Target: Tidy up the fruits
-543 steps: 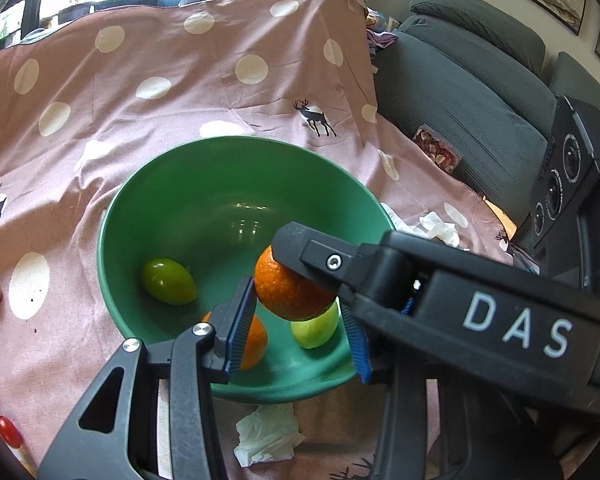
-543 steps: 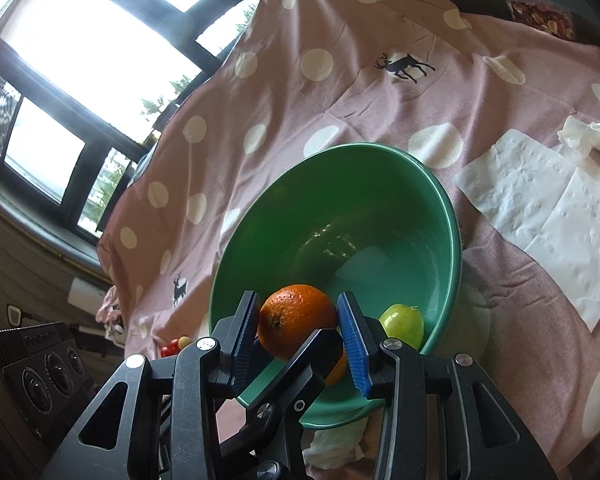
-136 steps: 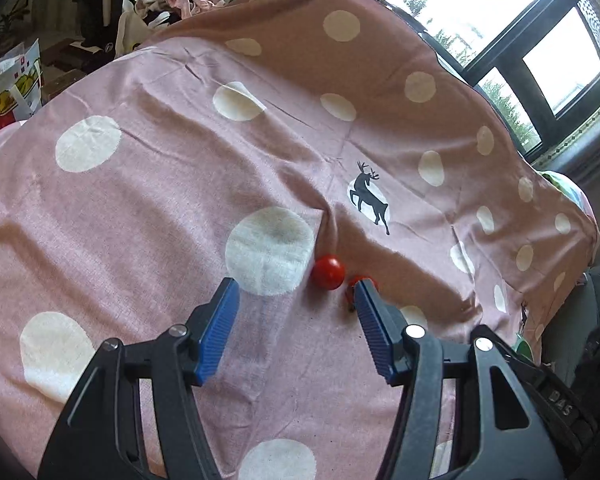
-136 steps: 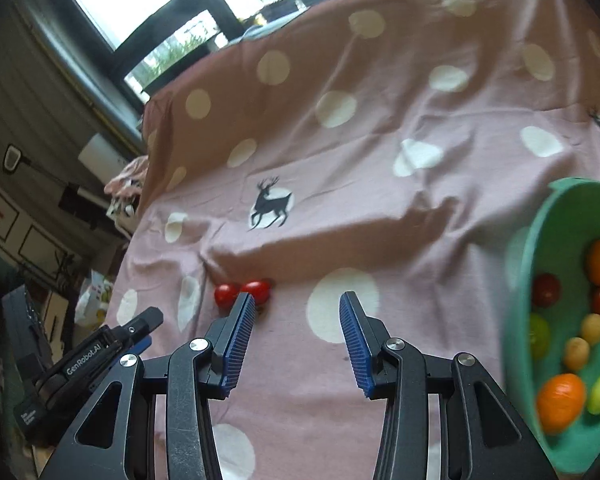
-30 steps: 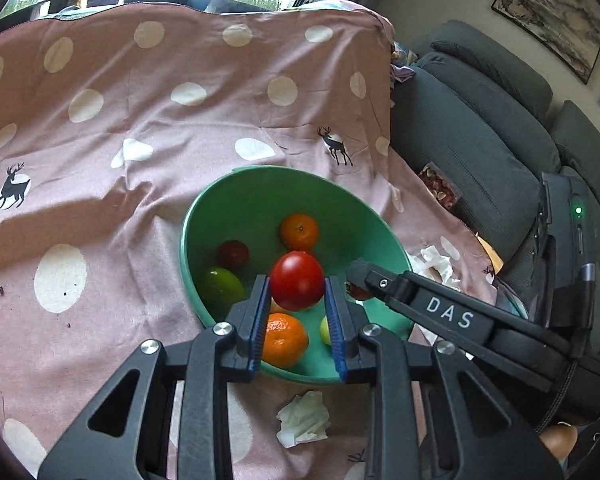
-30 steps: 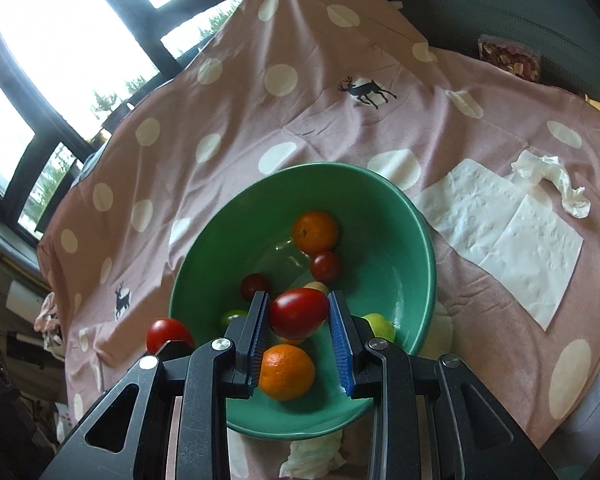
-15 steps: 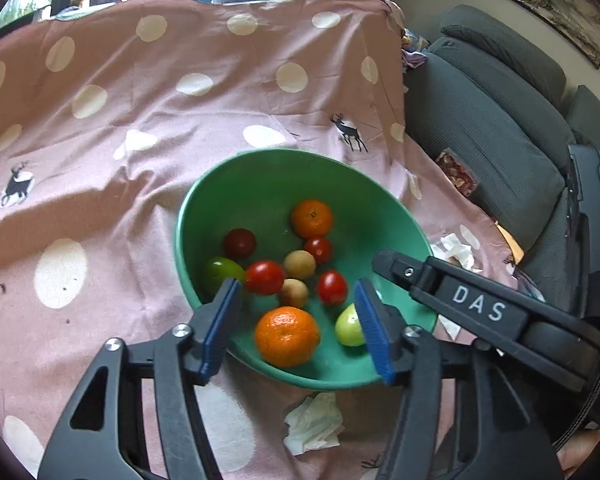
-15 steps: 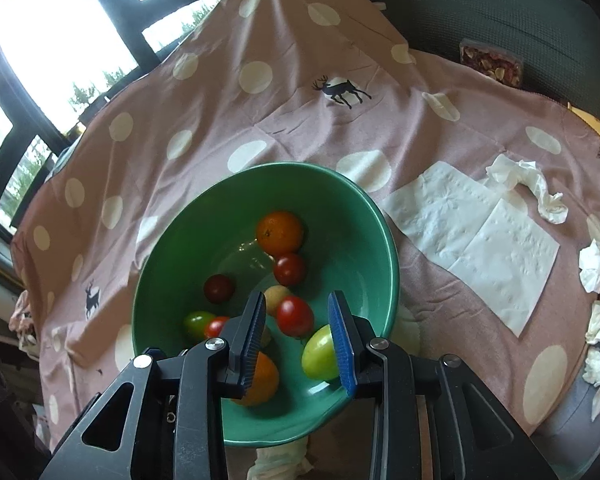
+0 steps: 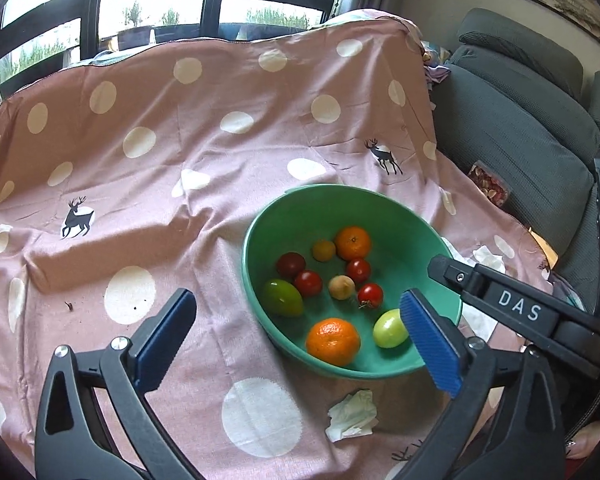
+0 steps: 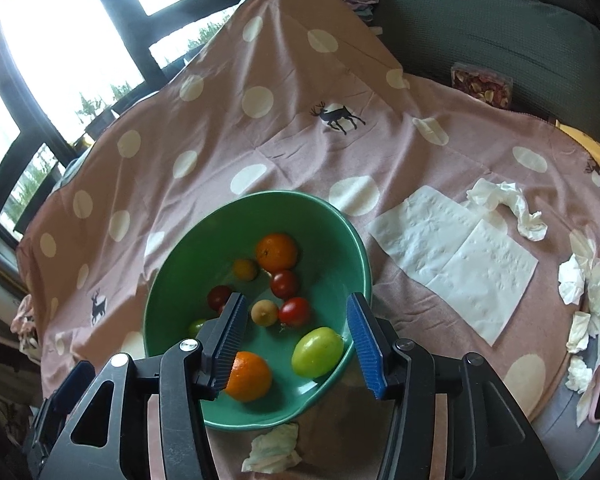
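Note:
A green bowl sits on the pink dotted cloth and holds several fruits: two oranges, red tomatoes, a light green fruit, a darker green one and small yellowish ones. My left gripper is open and empty, above the bowl's near left side. My right gripper is open and empty over the bowl's near rim; its body shows in the left wrist view.
A crumpled tissue lies just in front of the bowl. Flat paper napkins and more crumpled tissues lie right of the bowl. A grey sofa stands to the right. Windows are behind the cloth.
One second ago each gripper held a red tomato over the bowl. Both opened and dropped them in. Both have since pulled back and up, with jaws wider.

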The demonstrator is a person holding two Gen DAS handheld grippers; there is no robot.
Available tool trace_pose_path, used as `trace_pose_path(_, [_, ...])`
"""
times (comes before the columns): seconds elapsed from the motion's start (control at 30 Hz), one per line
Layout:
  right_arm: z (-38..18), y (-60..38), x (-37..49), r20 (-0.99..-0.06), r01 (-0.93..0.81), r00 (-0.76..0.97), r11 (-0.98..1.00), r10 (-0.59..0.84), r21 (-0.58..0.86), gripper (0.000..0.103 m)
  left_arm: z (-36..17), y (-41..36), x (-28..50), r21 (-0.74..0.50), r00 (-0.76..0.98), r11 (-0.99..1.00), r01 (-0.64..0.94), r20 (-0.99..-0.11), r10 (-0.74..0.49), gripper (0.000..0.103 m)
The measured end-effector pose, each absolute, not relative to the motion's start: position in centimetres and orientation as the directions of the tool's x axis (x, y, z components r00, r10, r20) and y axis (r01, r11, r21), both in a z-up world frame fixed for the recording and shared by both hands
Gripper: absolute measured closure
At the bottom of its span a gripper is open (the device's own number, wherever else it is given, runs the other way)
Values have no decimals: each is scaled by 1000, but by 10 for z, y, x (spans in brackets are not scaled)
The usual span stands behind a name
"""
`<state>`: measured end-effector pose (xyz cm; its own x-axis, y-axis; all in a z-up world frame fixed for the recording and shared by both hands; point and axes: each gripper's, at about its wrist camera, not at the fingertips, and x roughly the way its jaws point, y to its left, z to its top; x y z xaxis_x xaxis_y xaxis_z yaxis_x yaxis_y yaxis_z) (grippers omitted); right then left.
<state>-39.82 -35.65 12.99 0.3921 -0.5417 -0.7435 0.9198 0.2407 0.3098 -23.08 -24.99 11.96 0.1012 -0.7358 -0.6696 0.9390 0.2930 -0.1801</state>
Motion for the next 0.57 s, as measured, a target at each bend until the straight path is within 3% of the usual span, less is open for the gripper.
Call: trace_pose_path(0.57, [129,-354,-396,-748,910,413,274,-519,312,50,120,-247,-232,-159,130,315,936,-675,-727,1])
